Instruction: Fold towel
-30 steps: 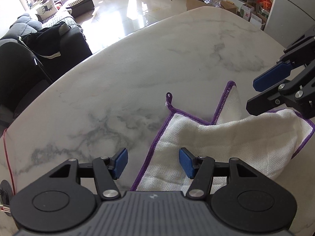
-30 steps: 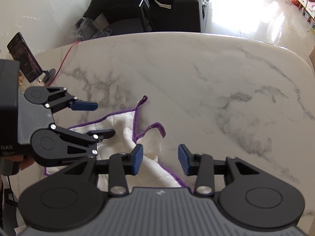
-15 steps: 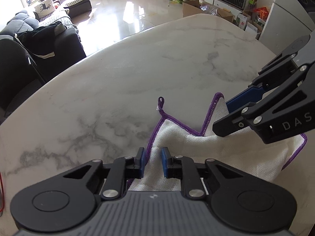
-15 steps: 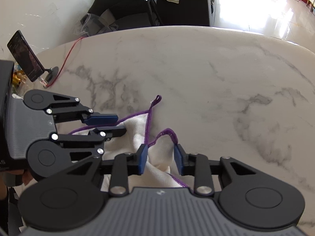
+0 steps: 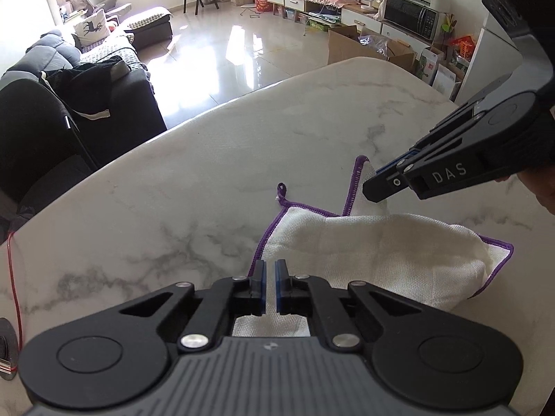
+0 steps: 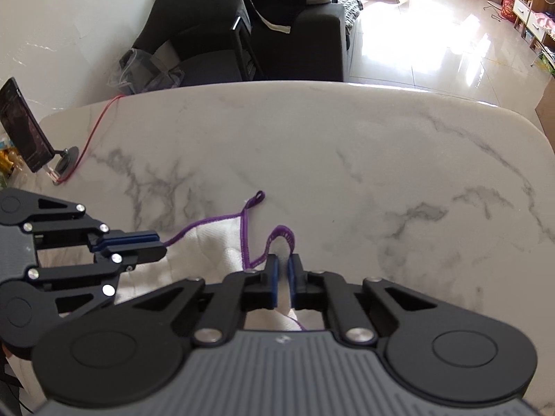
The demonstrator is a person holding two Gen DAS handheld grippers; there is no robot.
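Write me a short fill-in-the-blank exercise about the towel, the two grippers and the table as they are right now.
1. The white towel has a ____ stitched edge.
2. Both the left gripper and the right gripper are ____ on the towel.
3. The towel lies on a ____ table with grey veins.
4. A phone stands on a holder near a ____ cable.

Missing words: purple; shut; marble; red

1. My left hand-held gripper (image 5: 270, 279) has a grey ribbed body, black linkage arms, silver screws and blue pads.
2. My right hand-held gripper (image 6: 281, 279) is built the same; its side reads "DAS" in white.
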